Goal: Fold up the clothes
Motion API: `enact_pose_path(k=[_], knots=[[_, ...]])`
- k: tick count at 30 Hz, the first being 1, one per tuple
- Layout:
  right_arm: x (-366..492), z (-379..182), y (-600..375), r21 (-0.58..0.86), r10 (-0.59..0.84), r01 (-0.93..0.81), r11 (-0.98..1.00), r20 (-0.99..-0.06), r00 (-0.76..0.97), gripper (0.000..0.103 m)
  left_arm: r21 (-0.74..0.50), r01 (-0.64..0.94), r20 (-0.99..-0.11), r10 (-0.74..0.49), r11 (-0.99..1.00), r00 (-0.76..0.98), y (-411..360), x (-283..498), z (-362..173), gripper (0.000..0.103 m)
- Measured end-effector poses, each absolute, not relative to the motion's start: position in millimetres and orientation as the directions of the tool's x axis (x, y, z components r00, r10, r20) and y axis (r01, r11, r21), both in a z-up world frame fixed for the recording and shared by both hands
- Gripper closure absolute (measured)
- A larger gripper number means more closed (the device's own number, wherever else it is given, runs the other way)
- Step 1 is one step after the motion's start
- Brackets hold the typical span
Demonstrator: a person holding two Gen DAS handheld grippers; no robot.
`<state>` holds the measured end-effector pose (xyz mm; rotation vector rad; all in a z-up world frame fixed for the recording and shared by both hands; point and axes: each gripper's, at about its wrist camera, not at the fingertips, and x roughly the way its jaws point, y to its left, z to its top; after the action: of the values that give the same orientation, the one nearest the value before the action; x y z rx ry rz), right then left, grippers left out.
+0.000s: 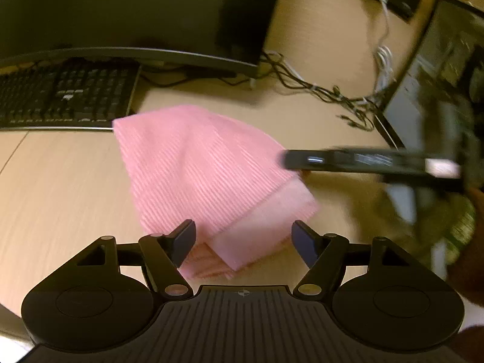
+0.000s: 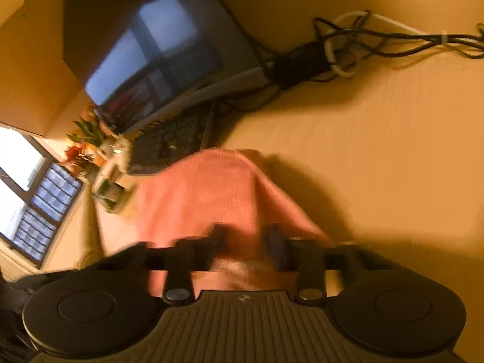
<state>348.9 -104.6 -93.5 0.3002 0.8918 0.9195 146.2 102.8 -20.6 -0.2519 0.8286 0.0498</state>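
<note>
In the left wrist view the left gripper (image 1: 243, 239) fills the bottom of the frame, held low and nearly level over the light wooden desk (image 1: 54, 181), its two dark fingers spread wide apart with nothing between them. The pink cloth (image 1: 199, 175), a ribbed fabric already folded into a rough wedge with layered edges showing at its near corner, lies on the desk in the centre of the frame, and its nearest corner sits in the gap between the spread fingers, though no contact with either pad can be seen. The right gripper (image 1: 363, 163) enters from the right edge of this view as a blurred dark bar lying roughly horizontal, its tip at the right edge of the cloth; a patterned green sleeve (image 1: 459, 227) shows behind it at the lower right. A black keyboard (image 1: 63, 93) lies at the upper left under a dark monitor (image 1: 130, 12), and a tangle of cables (image 1: 320, 87) runs across the upper right of the desk. In the right wrist view the camera is rolled sideways, so the room appears tilted, and the picture is smeared. The right gripper's fingers sit at the lower centre with the cloth bunched between and beyond them; the fingers stand fairly close together, but the blur leaves it impossible to tell whether they are clamped on the fabric.
</note>
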Motion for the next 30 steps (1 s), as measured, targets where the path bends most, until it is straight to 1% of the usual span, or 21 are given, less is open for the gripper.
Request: enact_pose_path(k=[2,4,6,9,11,13,14,15,18,19,20,21,23,27,28,29,30], knots=[[336.9,-71.0,-105.5,0.512,0.804,-0.639,0.574,-0.498,0.323,0.093,-0.177,-0.134,-0.732,-0.039,0.975,0.68,100.1,143.9,-18.8,0.026],[331.7,-61.4,-107.7,0.509,0.818,-0.665,0.546,-0.495,0.293,0.093,-0.163,-0.132,-0.722,-0.027,0.978,0.692,99.8,140.4,-14.1,0.024],[328.9,-69.0,-112.4,0.512,0.807,-0.653,0.558,-0.52,0.281,0.093,-0.167,-0.119,-0.705,-0.034,0.979,0.709,101.0,139.9,-8.6,0.023],[324.6,-80.2,-119.5,0.516,0.789,-0.635,0.575,-0.556,0.263,0.093,-0.179,-0.057,-0.671,-0.079,0.982,0.737,101.5,146.2,-2.0,0.022],[321.7,-87.8,-124.2,0.517,0.776,-0.624,0.586,-0.579,0.25,0.093,-0.223,-0.017,-0.645,-0.135,0.975,0.752,105.2,153.9,0.5,0.021],[319.6,-92.3,-132.8,0.521,0.767,-0.608,0.599,-0.591,0.25,0.086,-0.292,-0.011,-0.626,-0.182,0.956,0.758,111.8,163.9,-0.4,0.021],[321.6,-90.1,-141.9,0.526,0.767,-0.593,0.61,-0.579,0.276,0.075,-0.32,-0.018,-0.622,-0.196,0.947,0.758,115.6,169.9,-2.1,0.022],[325.9,-90.3,-146.2,0.528,0.761,-0.573,0.627,-0.574,0.302,0.069,-0.336,-0.028,-0.625,-0.2,0.942,0.755,118.0,177.1,-5.5,0.022],[338.9,-91.2,-159.0,0.534,0.736,-0.513,0.672,-0.561,0.379,0.069,-0.35,-0.047,-0.65,-0.207,0.935,0.731,115.9,197.2,-18.3,0.028],[343.2,-91.5,-163.3,0.537,0.726,-0.492,0.686,-0.557,0.404,0.069,-0.351,-0.056,-0.667,-0.207,0.935,0.716,115.0,203.5,-24.6,0.031],[347.0,-92.0,-164.7,0.548,0.727,-0.479,0.686,-0.544,0.419,0.069,-0.351,-0.072,-0.685,-0.204,0.934,0.7,114.5,209.1,-31.6,0.035],[349.9,-92.8,-161.8,0.571,0.746,-0.48,0.666,-0.518,0.418,0.069,-0.353,-0.09,-0.699,-0.198,0.931,0.687,114.9,212.7,-38.6,0.036],[356.1,-96.7,-151.6,0.594,0.763,-0.479,0.646,-0.495,0.415,0.069,-0.361,-0.114,-0.712,-0.194,0.926,0.675,116.7,215.9,-49.2,0.037],[367.8,-119.6,-129.2,0.599,0.753,-0.457,0.657,-0.548,0.364,0.069,-0.369,-0.111,-0.708,-0.202,0.923,0.676,119.7,211.1,-52.7,0.035],[369.1,-122.8,-126.7,0.605,0.755,-0.453,0.655,-0.556,0.348,0.07,-0.368,-0.111,-0.709,-0.201,0.923,0.676,119.6,210.1,-53.1,0.035],[367.2,-121.4,-124.6,0.606,0.76,-0.462,0.647,-0.555,0.338,0.075,-0.367,-0.111,-0.709,-0.201,0.923,0.676,119.8,209.3,-53.6,0.035],[362.4,-115.4,-123.7,0.602,0.774,-0.491,0.63,-0.541,0.331,0.087,-0.369,-0.112,-0.708,-0.2,0.923,0.678,120.1,208.1,-54.0,0.035]])
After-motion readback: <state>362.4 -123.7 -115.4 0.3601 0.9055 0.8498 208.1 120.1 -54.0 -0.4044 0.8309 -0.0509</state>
